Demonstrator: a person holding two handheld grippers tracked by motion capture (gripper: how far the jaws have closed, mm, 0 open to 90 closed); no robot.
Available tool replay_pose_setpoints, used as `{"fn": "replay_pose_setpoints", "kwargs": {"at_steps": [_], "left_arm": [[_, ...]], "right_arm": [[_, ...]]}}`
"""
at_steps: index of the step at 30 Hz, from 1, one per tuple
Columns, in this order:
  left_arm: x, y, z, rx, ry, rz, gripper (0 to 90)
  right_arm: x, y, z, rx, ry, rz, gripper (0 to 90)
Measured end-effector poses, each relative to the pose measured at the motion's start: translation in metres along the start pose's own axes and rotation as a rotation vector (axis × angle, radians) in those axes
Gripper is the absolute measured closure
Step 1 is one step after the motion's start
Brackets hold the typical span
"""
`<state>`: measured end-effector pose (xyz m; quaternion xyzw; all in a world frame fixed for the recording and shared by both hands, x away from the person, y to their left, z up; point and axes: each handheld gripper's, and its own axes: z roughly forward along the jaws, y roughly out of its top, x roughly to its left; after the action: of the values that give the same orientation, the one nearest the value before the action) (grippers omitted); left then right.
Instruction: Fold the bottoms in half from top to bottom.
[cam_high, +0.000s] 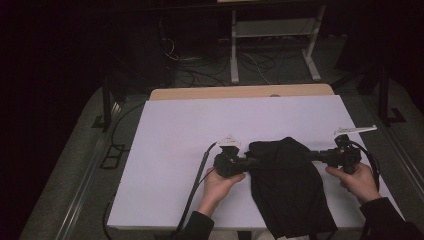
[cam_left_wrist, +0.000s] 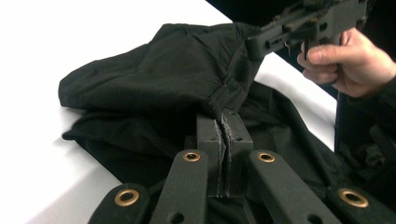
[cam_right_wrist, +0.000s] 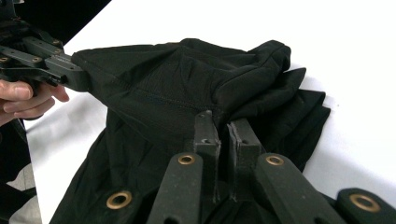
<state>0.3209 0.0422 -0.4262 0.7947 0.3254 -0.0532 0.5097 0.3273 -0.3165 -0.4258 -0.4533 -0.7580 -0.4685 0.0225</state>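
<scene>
Both tongs, left (cam_high: 254, 161) and right (cam_high: 314, 155), clenched on garment (cam_high: 287, 185) top edge, either side; fold begun, lower part hanging off table (cam_high: 170, 150).

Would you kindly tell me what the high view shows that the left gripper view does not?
High view alone: the whole white table, its wooden far edge, the floor cables, a metal stand, and the left hand. Left gripper view alone: the left gripper close up, jaws pinched shut on a hem of the black garment. Both share the garment, the right gripper clamping its other side, and the right hand.
</scene>
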Motion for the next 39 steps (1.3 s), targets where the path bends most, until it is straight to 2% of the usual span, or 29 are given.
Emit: {"fn": "replay_pose_setpoints", "kwargs": {"at_steps": [3, 14, 20, 25, 26, 28, 31, 33, 37, 39], "left_arm": [[-0.002, -0.002, 0.002, 0.034, 0.025, 0.019, 87.0], [-0.005, -0.012, 0.009, 0.119, 0.013, 0.031, 87.1], [-0.001, -0.018, 0.01, 0.131, 0.009, 0.01, 87.1], [-0.001, -0.02, 0.012, 0.14, 0.007, 0.012, 87.1], [-0.001, -0.02, 0.012, 0.14, 0.005, 0.012, 87.1], [0.0, -0.021, 0.013, 0.141, 0.004, 0.011, 87.1], [0.0, -0.022, 0.013, 0.141, 0.002, 0.012, 87.1], [0.0, -0.022, 0.014, 0.14, 0.0, 0.011, 87.1], [0.001, -0.023, 0.015, 0.142, -0.001, 0.01, 87.1], [0.0, -0.023, 0.015, 0.139, -0.002, 0.01, 87.1]], "right_arm": [[0.0, -0.003, 0.001, 0.018, 0.003, 0.006, 82.7], [-0.002, -0.014, 0.01, 0.125, 0.012, 0.021, 81.5], [-0.003, -0.019, 0.011, 0.171, 0.01, 0.041, 80.8], [-0.004, -0.023, 0.011, 0.205, 0.008, 0.05, 78.5], [-0.004, -0.024, 0.011, 0.21, 0.004, 0.051, 76.4], [-0.003, -0.025, 0.009, 0.212, -0.017, 0.042, 66.3], [-0.003, -0.024, 0.005, 0.177, -0.059, 0.032, 53.0], [-0.003, -0.021, 0.002, 0.142, -0.061, 0.023, 42.5], [-0.003, -0.014, 0.0, 0.097, -0.069, 0.01, 30.1], [-0.004, -0.009, 0.001, 0.076, -0.067, -0.002, 20.0]]}}
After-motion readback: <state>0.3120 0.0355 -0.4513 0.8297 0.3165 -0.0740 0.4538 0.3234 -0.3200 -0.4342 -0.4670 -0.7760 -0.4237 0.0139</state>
